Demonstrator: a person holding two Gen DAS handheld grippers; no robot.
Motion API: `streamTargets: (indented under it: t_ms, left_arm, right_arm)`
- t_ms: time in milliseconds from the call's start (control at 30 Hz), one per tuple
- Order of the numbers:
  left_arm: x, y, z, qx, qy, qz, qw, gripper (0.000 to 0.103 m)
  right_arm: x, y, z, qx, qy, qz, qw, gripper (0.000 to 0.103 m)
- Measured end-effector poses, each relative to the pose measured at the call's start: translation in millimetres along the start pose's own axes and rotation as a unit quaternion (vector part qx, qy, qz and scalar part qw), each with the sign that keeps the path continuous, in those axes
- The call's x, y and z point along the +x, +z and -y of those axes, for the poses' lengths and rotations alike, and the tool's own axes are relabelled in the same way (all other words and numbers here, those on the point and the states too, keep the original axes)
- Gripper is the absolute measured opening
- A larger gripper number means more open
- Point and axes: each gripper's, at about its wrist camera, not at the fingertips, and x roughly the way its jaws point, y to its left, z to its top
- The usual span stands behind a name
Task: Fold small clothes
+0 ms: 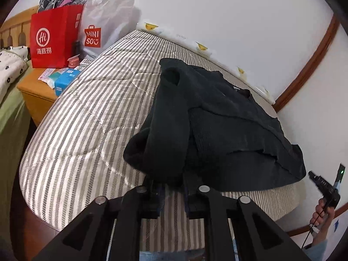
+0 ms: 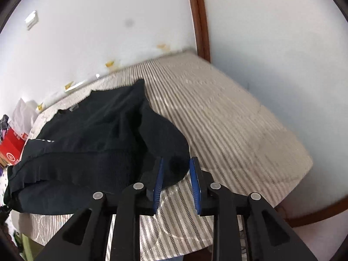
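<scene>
Black sweater point(image 1: 221, 117) lying on striped bed point(image 1: 87, 117), centre-right of left view, sleeves folded across body. Left tool point(image 1: 171, 187) at near hem, tips hidden under cloth; cannot tell if clamped. Right tool point(image 2: 176, 174) slightly apart, sleeve cuff point(image 2: 177, 165) between pads, no grip. Risk: cuff snags on pad, fold drags open; hem near bed edge may slide off.

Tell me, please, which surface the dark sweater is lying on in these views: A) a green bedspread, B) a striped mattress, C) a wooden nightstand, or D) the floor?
B: the dark sweater is spread over the grey-and-white striped mattress, well apart from the wooden nightstand with the bags on it.
</scene>
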Motion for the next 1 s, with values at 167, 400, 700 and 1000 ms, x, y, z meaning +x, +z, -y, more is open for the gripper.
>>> streamTargets:
  t_ms: [167,400,700,1000]
  left_arm:
    - [-12.4,-12.7,8.5,0.036,0.006,0.01,0.9993,0.022]
    - [-33.6,-25.4,35.4,0.1,-0.024,0.037,0.994,0.022]
    - [7.2,-7.7,59.6,0.106,-0.033,-0.003,0.9938,0.022]
    - [50.1,2.5,72.4,0.112,0.009,-0.039,0.9929,0.018]
  right_arm:
    - [-15.5,-8.7,-42.7,-0.066,0.056,0.005,0.996,0.026]
    - [12.7,-37.9,-107.7,-0.152,0.129,-0.048,0.979,0.022]
    - [55.0,-43.7,-99.4,-0.106,0.139,-0.101,0.979,0.012]
    - [63.5,-38.9,-107.2,-0.111,0.101,-0.091,0.984,0.003]
